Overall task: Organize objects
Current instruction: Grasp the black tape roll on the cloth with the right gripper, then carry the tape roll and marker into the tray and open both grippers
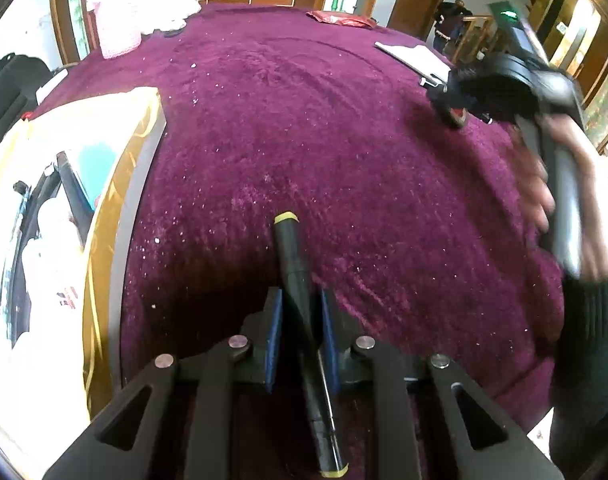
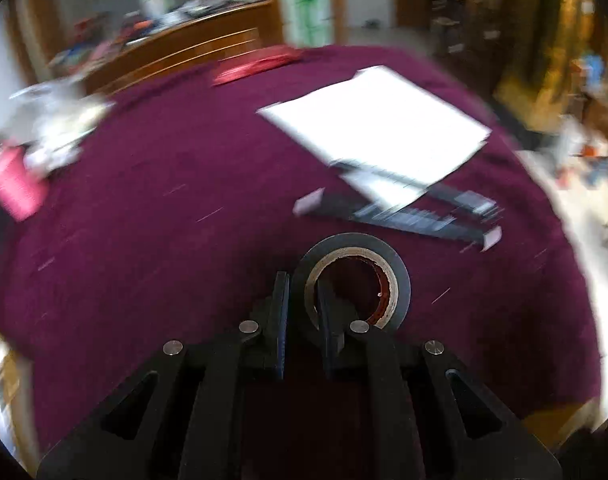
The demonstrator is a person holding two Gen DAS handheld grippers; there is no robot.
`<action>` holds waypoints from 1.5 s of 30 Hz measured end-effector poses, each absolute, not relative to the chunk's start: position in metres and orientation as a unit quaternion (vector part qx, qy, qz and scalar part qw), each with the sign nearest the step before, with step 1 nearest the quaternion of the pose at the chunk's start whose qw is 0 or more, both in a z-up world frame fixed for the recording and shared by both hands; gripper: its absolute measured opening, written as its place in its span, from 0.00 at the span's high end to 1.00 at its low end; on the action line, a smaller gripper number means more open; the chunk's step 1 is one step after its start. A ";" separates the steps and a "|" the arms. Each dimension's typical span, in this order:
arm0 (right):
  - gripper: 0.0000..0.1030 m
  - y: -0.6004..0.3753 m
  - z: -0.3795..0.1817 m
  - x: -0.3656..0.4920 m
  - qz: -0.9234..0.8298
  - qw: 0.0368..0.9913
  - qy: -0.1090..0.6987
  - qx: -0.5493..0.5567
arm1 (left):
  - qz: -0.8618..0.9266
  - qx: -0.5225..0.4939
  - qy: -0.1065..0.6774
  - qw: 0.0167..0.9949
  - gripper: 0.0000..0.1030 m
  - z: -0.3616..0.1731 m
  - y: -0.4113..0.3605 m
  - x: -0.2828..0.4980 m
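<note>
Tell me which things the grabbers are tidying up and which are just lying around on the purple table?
Being tidied:
- black pen, clamped in the left gripper
- black tape roll, its wall pinched by the right gripper
- yellow box, likely where things go

Just lying about:
- white paper
- pink basket
- red packet
</note>
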State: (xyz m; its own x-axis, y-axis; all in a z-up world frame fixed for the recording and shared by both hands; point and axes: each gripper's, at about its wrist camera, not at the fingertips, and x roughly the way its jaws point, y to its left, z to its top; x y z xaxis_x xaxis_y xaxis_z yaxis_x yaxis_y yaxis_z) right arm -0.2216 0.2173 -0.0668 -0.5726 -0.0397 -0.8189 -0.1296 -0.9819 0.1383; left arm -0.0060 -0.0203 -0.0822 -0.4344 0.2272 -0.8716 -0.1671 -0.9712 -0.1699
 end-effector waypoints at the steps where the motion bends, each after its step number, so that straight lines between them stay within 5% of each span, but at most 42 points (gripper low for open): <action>1: 0.89 0.208 -0.066 -0.213 0.880 0.001 0.092 -0.466 | 0.845 -0.520 -0.034 0.117 0.83 -0.082 -0.022 -0.005; 7: 0.88 0.149 -0.077 -0.125 0.859 -0.140 0.074 -0.487 | 0.848 -0.511 -0.054 0.126 0.84 -0.084 -0.028 -0.003; 18: 0.88 0.133 -0.075 -0.036 0.855 -0.194 0.082 -0.474 | 0.861 -0.479 -0.107 0.133 0.86 -0.060 -0.043 0.009; 33: 0.88 0.082 -0.059 -0.007 0.826 -0.302 0.087 -0.468 | 0.851 -0.460 -0.222 0.118 0.86 -0.018 -0.129 0.027; 45: 0.88 -0.012 -0.033 -0.032 0.799 -0.384 0.038 -0.462 | 0.864 -0.455 -0.214 0.027 0.86 -0.019 -0.206 0.008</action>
